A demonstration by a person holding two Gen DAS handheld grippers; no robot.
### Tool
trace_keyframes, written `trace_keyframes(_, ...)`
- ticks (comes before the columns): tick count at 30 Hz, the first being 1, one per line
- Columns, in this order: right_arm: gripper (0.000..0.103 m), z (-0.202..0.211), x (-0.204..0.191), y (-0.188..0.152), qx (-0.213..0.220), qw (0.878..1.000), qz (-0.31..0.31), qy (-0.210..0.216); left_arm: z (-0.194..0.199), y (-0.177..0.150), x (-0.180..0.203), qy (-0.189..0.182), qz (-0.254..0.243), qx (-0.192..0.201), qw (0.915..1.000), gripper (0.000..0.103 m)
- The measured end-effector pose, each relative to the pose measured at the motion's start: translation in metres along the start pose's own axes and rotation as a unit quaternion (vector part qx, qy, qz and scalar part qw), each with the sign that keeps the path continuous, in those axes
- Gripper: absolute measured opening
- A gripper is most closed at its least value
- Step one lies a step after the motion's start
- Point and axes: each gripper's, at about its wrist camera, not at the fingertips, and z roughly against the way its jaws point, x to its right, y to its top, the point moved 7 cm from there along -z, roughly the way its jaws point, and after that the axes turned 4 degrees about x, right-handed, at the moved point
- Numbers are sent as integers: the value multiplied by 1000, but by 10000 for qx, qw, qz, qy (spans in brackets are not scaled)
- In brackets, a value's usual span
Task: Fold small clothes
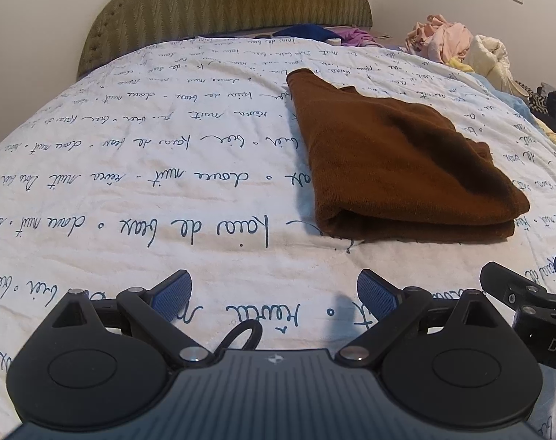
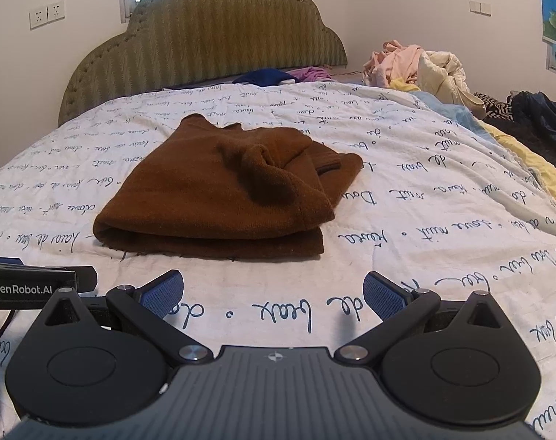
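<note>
Both tongs, left and right, gape empty before the folded brown garment, rumpled on top.

Folded brown garment on script-printed bedspread, right gripper spread wide, empty, clothes pile behind

My left tool: matte black linkage arms, blue textured pads, silver pivot screws, two round black discs beside a ribbed grey housing with a small white emblem. My right tool looks identical. A black side panel reads "GenRobot.AI" in white; a thin black cable trails beneath it.
</note>
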Motion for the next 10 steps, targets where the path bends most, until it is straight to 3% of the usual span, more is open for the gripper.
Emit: trace_keyframes(10,103,6,-4,4,54,9999,37,78,5,5,-3,9,25,42,10000,98)
